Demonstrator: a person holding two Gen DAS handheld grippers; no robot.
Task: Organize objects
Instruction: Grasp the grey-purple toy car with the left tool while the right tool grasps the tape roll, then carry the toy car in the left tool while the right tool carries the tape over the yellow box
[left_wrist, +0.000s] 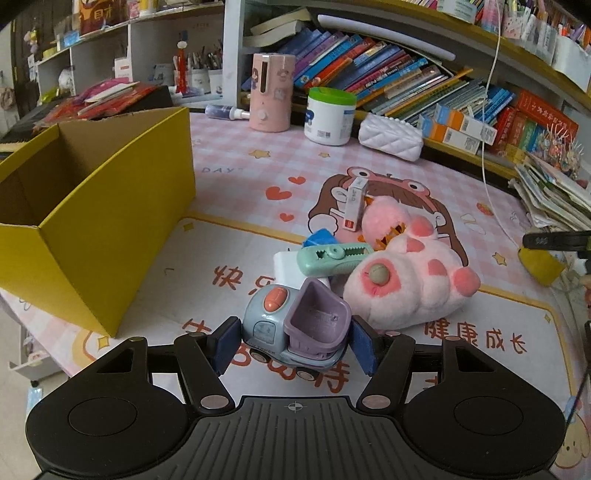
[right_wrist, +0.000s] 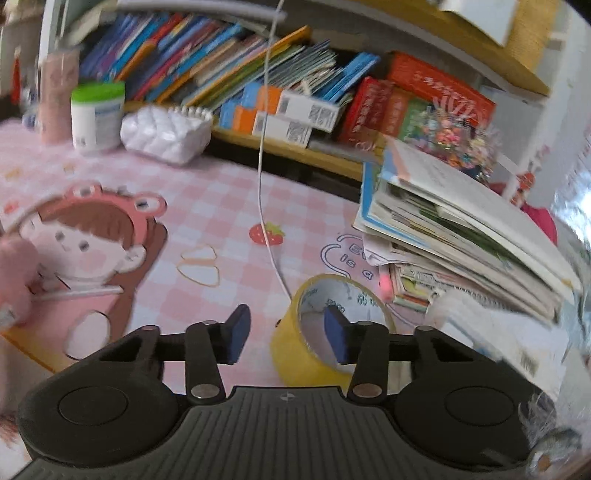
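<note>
My left gripper (left_wrist: 294, 345) is shut on a toy truck (left_wrist: 295, 325) with a blue-grey cab and a purple tipper, low over the pink mat. Just behind it lie a mint crocodile clip (left_wrist: 332, 256), a pink plush paw (left_wrist: 406, 291) and a small white and red carton (left_wrist: 354, 206). An open yellow cardboard box (left_wrist: 110, 240) stands to the left. In the blurred right wrist view my right gripper (right_wrist: 288, 338) straddles the wall of a yellow tape roll (right_wrist: 295, 354). One finger is inside the ring, the other outside with a gap, so it is open.
A pink humidifier (left_wrist: 269, 92), a green-lidded white tub (left_wrist: 328, 114) and a white quilted case (left_wrist: 389, 134) stand before the bookshelf. A white cable (right_wrist: 262, 166) hangs down near the tape. A slanting pile of books (right_wrist: 461, 240) crowds the right edge.
</note>
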